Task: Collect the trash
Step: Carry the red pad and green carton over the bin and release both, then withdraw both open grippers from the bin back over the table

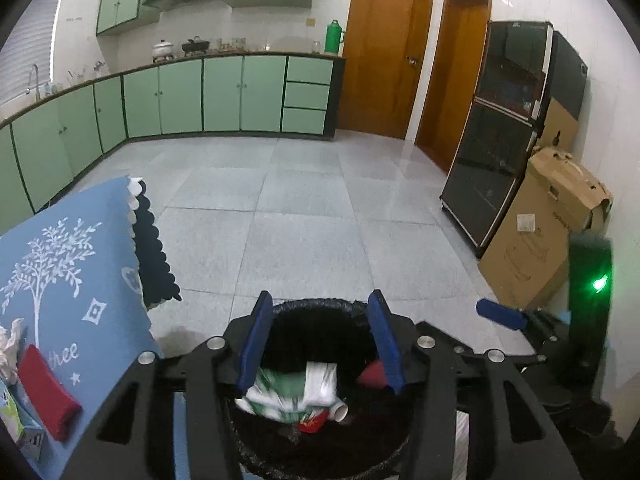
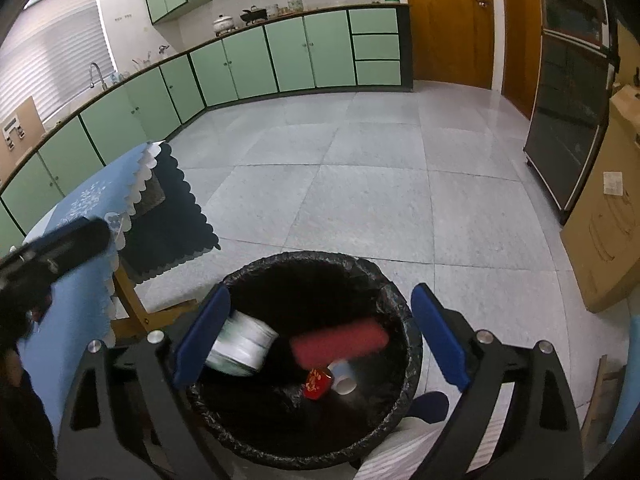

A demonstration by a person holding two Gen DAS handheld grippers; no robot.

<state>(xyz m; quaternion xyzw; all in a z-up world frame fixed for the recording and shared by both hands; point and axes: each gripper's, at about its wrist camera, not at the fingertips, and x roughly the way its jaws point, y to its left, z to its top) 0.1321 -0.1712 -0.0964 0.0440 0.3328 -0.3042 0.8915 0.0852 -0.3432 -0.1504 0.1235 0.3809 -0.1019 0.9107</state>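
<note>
A round bin with a black liner (image 2: pixel 404 312) stands on the floor beside the table; it also shows in the left wrist view (image 1: pixel 320 304). My left gripper (image 1: pixel 320 344) is open above it, and a white and green crumpled wrapper (image 1: pixel 296 392) is blurred just below its fingers. My right gripper (image 2: pixel 320 340) is open over the bin. Below it a red rolled packet (image 2: pixel 340 346) and a white and green wrapper (image 2: pixel 244 346) are blurred inside the bin. A small red packet (image 2: pixel 318 384) and a white cup (image 2: pixel 344 378) lie at the bottom.
A table with a blue cloth (image 1: pixel 68 248) stands left of the bin, with a red packet (image 1: pixel 48 392) and crumpled paper (image 1: pixel 10 344) on it. Cardboard boxes (image 1: pixel 536 232) and a black cabinet (image 1: pixel 500 132) line the right wall. Green cupboards (image 1: pixel 180 96) run along the back.
</note>
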